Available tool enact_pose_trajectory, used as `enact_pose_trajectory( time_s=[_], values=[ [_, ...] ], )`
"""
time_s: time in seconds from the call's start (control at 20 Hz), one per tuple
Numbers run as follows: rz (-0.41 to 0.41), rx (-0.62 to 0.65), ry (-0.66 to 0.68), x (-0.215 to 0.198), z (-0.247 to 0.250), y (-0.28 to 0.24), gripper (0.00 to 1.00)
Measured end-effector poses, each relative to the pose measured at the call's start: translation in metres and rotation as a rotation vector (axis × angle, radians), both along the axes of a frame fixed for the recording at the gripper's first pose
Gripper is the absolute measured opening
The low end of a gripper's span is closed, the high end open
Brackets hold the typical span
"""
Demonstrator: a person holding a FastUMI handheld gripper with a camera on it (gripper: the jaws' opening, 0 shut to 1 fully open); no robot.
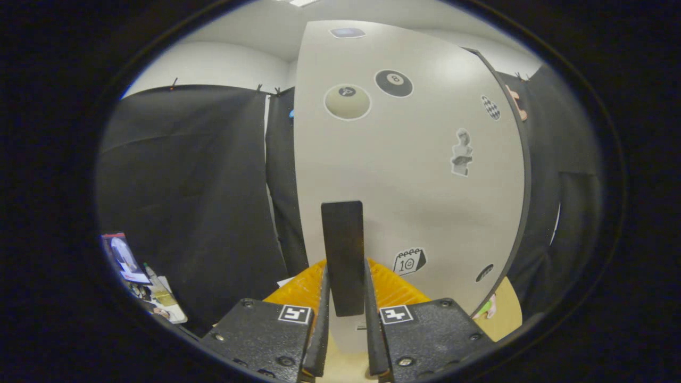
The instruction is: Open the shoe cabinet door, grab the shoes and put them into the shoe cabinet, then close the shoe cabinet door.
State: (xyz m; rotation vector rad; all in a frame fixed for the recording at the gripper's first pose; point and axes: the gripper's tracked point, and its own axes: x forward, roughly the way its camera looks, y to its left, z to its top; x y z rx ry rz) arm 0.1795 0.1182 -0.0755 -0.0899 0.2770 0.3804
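Between the tool's (pixel 345 298) fingers, clenched on the dark handle (pixel 343 250) of the pale cabinet door (pixel 415 175): door step in hand, shoes unseen, next likely a steady swing about the hinge.

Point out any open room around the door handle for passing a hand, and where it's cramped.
The tongs are closed on the black handle of the white cabinet door, so that spot is crowded. Free passage lies left of the door, against the black cloth wall. Low on the left, a pile of clutter takes the room. The door's right edge leaves a narrow gap.
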Motion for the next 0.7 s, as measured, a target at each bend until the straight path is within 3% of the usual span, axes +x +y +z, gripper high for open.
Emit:
enact_pose_trajectory(
  time_s=[0.7],
  values=[
    [-0.003,0.013,-0.038,-0.03,0.008,-0.037,0.3]
  ],
)
